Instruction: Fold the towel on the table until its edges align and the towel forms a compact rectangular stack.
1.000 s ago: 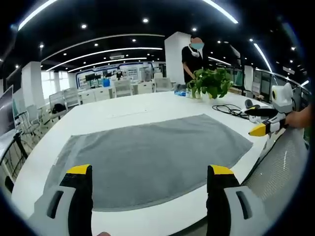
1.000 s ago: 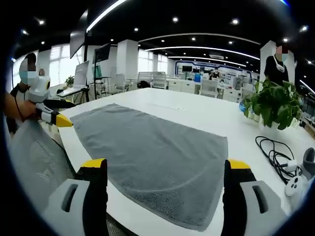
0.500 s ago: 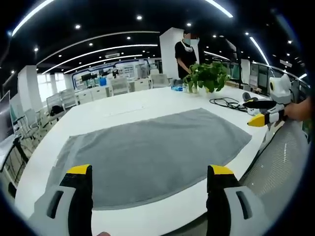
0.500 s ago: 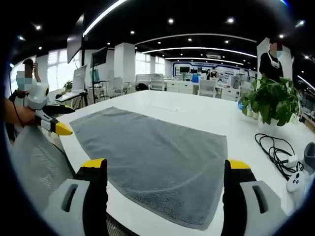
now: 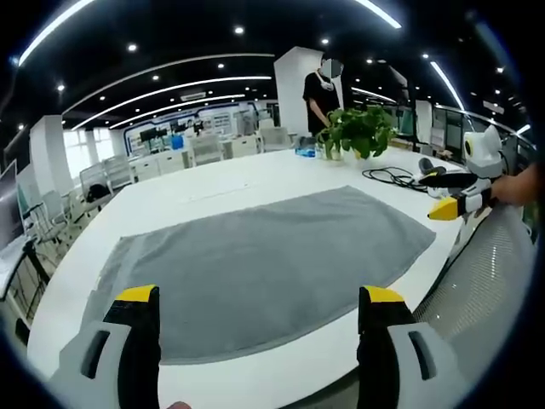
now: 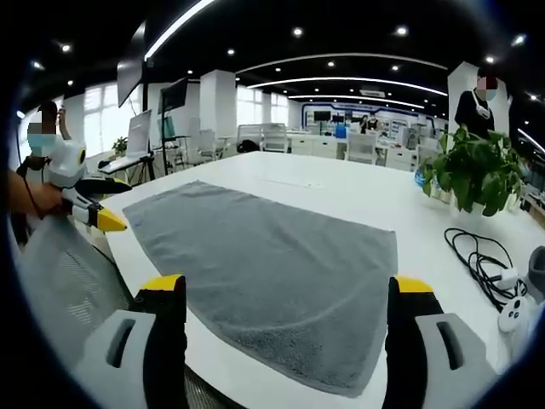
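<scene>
— Where's the flat grey terry towel [image 5: 255, 268]?
— Spread unfolded on the white table [image 5: 213, 192], just ahead of the left gripper [image 5: 255, 298] and right gripper [image 6: 289, 285].
— Jaws?
— Both spread apart, holding nothing.

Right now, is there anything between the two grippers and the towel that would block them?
Nothing visible does. The towel lies flat and unfolded on the table, with bare surface before the open left gripper and right gripper. The plant and cable sit off to the side.
</scene>
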Demonstrator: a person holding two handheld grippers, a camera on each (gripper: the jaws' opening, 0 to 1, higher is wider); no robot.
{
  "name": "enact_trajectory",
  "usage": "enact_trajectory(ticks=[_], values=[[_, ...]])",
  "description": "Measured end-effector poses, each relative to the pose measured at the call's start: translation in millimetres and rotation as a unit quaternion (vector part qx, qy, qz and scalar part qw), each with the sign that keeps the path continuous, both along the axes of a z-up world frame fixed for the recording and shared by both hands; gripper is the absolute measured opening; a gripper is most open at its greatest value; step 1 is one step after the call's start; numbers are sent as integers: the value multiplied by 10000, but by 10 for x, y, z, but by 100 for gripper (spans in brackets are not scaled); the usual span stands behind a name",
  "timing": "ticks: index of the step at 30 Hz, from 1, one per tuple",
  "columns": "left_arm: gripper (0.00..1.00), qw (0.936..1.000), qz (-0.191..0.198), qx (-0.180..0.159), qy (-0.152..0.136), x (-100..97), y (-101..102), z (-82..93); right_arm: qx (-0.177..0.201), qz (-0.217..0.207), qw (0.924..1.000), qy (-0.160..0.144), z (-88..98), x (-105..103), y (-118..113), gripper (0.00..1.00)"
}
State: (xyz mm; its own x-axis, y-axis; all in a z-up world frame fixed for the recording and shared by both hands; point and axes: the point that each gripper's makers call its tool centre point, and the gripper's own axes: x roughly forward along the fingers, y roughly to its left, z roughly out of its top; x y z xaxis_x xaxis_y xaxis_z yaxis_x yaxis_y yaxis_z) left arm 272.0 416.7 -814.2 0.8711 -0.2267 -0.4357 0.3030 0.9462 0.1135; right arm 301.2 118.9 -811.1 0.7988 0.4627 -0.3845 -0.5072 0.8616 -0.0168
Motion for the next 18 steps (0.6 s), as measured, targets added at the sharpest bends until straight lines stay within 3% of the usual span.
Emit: enact_trajectory(ticks=[18], values=[[99,9997,-230,110,43,-3,-52,-8,-42,-17,10000,21,-20,15,-29,99]])
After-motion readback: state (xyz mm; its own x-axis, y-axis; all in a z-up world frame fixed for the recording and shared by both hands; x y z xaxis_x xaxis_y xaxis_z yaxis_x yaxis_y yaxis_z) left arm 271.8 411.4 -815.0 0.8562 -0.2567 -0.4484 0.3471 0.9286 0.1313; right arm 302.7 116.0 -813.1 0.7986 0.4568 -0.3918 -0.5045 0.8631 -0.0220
